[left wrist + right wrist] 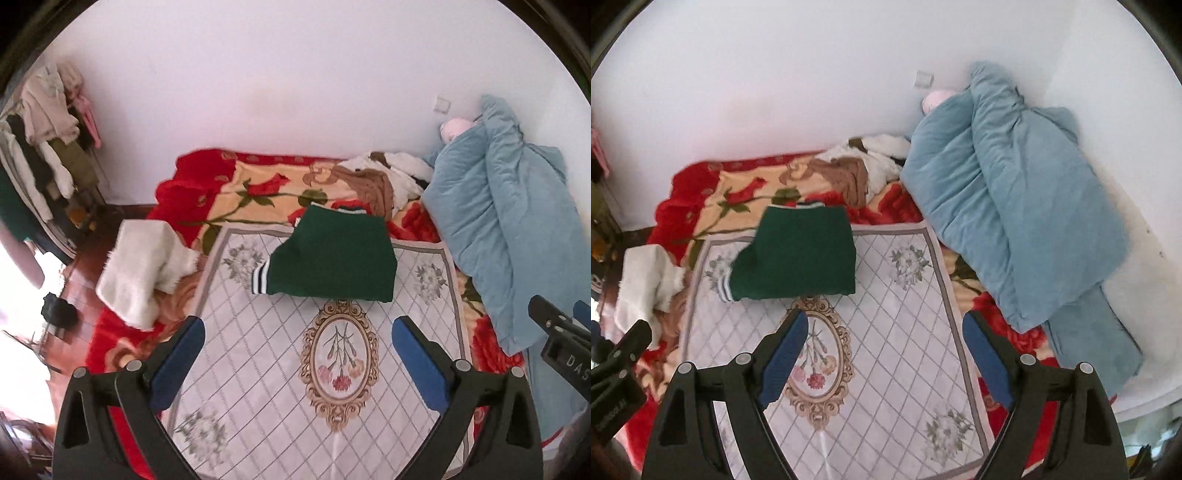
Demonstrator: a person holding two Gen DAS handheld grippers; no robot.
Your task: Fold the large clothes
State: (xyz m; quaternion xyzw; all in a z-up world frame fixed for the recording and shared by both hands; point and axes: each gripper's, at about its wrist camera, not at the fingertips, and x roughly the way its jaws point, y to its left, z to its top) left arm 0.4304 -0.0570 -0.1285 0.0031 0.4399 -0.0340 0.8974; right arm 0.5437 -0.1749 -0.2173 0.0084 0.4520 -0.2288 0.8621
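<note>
— Sweater: where do you have it?

— Green, folded into a squarish block, lying on the far end of the mat. Its striped cuff sticks out on the left side, and the collar end hangs past the mat's far edge onto the red blanket.

— And your fingers?

— I see both sets spread wide and holding nothing. My left gripper hovers over the mat, nearer to me than the sweater. My right gripper hovers over the mat too, its left finger just short of the sweater's near edge.

— What else is around the mat?

— A white fluffy garment lies off its left edge, a blue quilt is heaped to its right, and a brown-and-white pile sits beyond it by the wall.
</note>
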